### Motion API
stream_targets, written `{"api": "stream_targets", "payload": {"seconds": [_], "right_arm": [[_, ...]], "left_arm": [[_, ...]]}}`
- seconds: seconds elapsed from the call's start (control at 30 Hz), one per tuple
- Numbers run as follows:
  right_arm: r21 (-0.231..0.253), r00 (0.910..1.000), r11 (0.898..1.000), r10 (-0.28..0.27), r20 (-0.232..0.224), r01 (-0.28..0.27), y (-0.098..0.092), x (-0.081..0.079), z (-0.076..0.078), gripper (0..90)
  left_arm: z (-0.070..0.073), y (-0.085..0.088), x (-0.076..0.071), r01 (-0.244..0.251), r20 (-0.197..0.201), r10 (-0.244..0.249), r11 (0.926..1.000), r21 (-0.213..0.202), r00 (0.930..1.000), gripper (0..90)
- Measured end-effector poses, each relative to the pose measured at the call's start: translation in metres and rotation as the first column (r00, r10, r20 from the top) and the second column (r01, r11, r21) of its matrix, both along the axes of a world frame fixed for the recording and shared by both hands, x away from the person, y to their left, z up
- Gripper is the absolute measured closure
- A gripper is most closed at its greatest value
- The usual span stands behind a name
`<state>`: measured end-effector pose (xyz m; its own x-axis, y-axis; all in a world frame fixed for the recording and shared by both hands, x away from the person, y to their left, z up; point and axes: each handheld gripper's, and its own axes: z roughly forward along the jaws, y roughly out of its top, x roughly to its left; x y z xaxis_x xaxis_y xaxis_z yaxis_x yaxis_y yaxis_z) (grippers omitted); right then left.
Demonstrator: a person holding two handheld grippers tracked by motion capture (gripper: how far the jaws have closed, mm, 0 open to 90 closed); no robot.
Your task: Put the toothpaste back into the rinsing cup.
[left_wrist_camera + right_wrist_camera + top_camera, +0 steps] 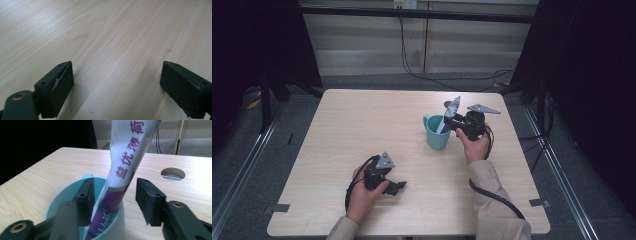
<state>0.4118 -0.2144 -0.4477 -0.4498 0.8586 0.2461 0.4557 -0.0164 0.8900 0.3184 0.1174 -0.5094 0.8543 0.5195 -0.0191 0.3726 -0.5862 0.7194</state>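
Toothpaste tube (126, 162), white and purple with purple lettering, stands tilted with its lower end inside the teal cup (436, 132) on the right half of the surface (362, 125), sticking out above the rim. Right tool (115, 197) sits at the cup with jaws apart either side of the tube, the left jaw about touching it, the right one clear, so no clamp. Left tool (116, 85) rests low over bare surface near the front left, well apart from the cup, jaws wide apart with nothing between them.
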Motion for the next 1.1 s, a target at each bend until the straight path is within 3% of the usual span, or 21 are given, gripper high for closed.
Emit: {"api": "stream_targets", "payload": {"seconds": [0.17, 0.37, 0.8, 1.1], "right_arm": [[0.000, 0.9999, 1.000, 0.004, -0.010, -0.004, -0.001, -0.001, 0.001, 40.4], [-0.039, 0.9997, 0.999, 0.015, -0.019, -0.016, 0.000, -0.004, 0.007, 31.7], [-0.119, 0.9983, 0.991, 0.053, -0.025, -0.056, -0.001, -0.015, 0.017, 25.9], [-0.120, 0.9971, 0.990, 0.072, -0.024, -0.074, -0.004, -0.022, 0.022, 21.7]], "left_arm": [[0.000, 0.000, 0.000, 0.000, 0.000, 0.000, 1.0000, 0.000, 1.0000, 11.5], [0.000, 0.000, 0.000, 0.000, 0.000, 0.000, 1.0000, 0.000, 1.0000, 11.5], [0.000, 0.000, 0.000, 0.000, 0.000, 0.000, 1.0000, 0.000, 1.0000, 11.5], [0.000, 0.000, 0.000, 0.000, 0.000, 0.000, 1.0000, 0.000, 1.0000, 11.5]]}}
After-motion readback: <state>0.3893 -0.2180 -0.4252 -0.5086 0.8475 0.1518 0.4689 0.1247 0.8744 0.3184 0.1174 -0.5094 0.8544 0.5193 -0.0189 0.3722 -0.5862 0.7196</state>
